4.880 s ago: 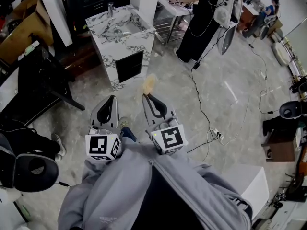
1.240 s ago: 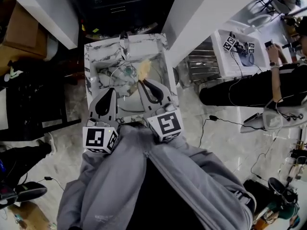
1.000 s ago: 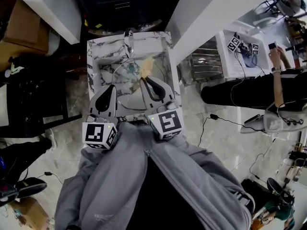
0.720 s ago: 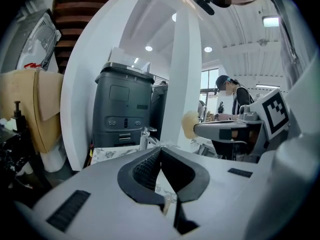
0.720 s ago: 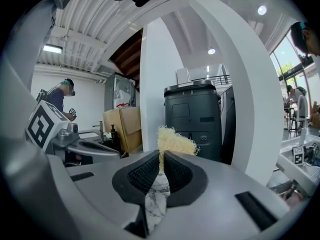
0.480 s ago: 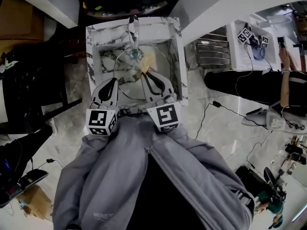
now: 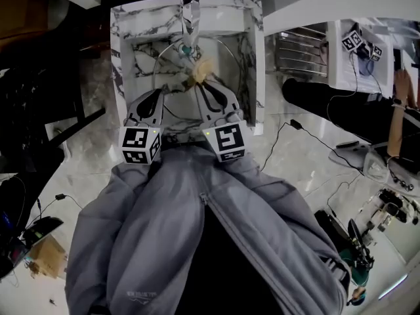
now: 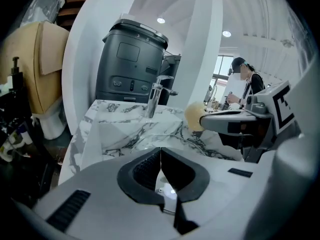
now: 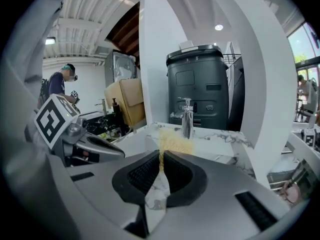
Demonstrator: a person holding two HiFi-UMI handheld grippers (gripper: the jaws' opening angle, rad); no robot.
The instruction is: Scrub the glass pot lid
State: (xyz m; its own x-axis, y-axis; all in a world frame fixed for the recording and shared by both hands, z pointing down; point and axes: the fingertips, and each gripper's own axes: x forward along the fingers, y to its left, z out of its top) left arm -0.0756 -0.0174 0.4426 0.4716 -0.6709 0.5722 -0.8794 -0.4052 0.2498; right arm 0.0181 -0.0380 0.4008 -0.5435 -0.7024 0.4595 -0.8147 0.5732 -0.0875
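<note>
Left gripper (image 7: 156, 92): jaws pressed together, nothing between them. Right gripper (image 7: 200, 84) clamps a yellow sponge (image 7: 202, 69); its own view shows the pads pinching it. Only the head view shows the glass pot lid (image 7: 223, 61), which lies in the sink (image 7: 118, 58) basin just beyond both tips. The faucet (image 7: 190, 8) is farther out. The grippers are side by side, pointing forward.

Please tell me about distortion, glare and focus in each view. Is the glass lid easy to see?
Head view: sharp, bent toward the edges; the transparent round glass pot lid in the white marble sink shows mostly as a thin rim. Left gripper view: strong fisheye bending, and the ceiling lamps glare. Right gripper view: fisheye too; the yellow fibrous sponge in the right gripper looks soft.
</note>
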